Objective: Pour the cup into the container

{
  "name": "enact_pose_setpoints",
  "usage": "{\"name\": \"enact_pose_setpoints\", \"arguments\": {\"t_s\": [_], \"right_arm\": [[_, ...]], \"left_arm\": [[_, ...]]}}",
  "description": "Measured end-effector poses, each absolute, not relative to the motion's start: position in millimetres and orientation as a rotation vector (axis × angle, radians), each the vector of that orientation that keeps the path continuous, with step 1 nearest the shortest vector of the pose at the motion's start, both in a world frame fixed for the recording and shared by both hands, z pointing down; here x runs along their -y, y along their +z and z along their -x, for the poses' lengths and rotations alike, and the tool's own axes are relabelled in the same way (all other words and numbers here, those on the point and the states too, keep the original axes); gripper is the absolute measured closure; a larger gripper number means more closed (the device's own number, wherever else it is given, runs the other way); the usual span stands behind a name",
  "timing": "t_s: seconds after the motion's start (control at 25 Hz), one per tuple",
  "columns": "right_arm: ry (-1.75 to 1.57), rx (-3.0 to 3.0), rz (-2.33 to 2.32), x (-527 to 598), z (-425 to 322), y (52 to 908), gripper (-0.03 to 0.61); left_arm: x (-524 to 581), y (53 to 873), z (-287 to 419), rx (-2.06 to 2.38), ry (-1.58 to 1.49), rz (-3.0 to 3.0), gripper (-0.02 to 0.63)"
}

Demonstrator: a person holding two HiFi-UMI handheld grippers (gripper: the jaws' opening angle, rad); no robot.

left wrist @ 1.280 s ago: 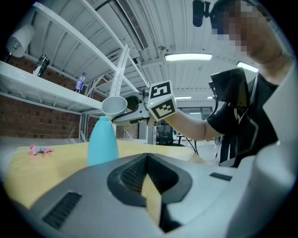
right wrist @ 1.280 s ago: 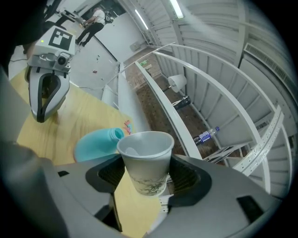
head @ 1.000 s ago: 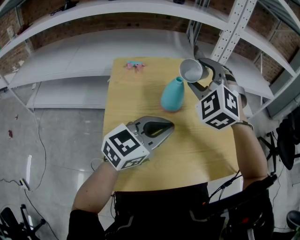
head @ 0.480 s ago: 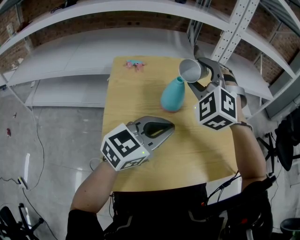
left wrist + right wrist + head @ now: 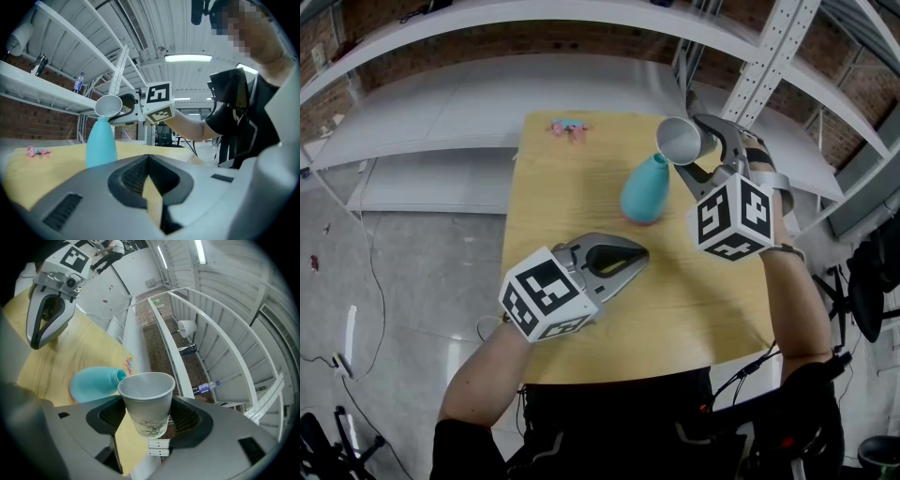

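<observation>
A teal narrow-necked container (image 5: 644, 190) stands on the wooden table (image 5: 572, 187), right of its middle. My right gripper (image 5: 692, 152) is shut on a white paper cup (image 5: 679, 141), held tipped on its side with the rim just above and beside the container's mouth. In the right gripper view the cup (image 5: 146, 401) sits between the jaws, its inside looks bare, and the container (image 5: 96, 383) lies just behind its rim. My left gripper (image 5: 637, 251) hovers shut and empty over the table in front of the container. From the left gripper view the cup (image 5: 108, 106) hangs over the container (image 5: 101, 143).
A small pink and blue item (image 5: 569, 129) lies near the table's far edge. Grey metal shelving (image 5: 581, 19) curves behind the table, with an upright post (image 5: 764, 56) at the right. Bare concrete floor (image 5: 412, 272) lies to the left.
</observation>
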State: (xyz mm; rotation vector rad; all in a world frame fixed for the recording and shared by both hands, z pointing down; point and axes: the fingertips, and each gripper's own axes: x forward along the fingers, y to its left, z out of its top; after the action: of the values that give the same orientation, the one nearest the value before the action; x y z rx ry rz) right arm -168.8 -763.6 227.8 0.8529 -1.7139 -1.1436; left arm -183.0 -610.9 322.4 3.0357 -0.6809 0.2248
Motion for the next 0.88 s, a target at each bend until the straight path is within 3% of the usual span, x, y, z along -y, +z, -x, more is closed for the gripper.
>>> {"name": "enact_pose_setpoints", "arguments": {"t_s": [0.88], "right_arm": [[-1.180, 1.675, -0.855, 763.6, 168.6, 227.0, 0.276]], "left_arm": [[610.0, 323.2, 182.4, 0.674, 0.224, -3.040, 0.620]]}}
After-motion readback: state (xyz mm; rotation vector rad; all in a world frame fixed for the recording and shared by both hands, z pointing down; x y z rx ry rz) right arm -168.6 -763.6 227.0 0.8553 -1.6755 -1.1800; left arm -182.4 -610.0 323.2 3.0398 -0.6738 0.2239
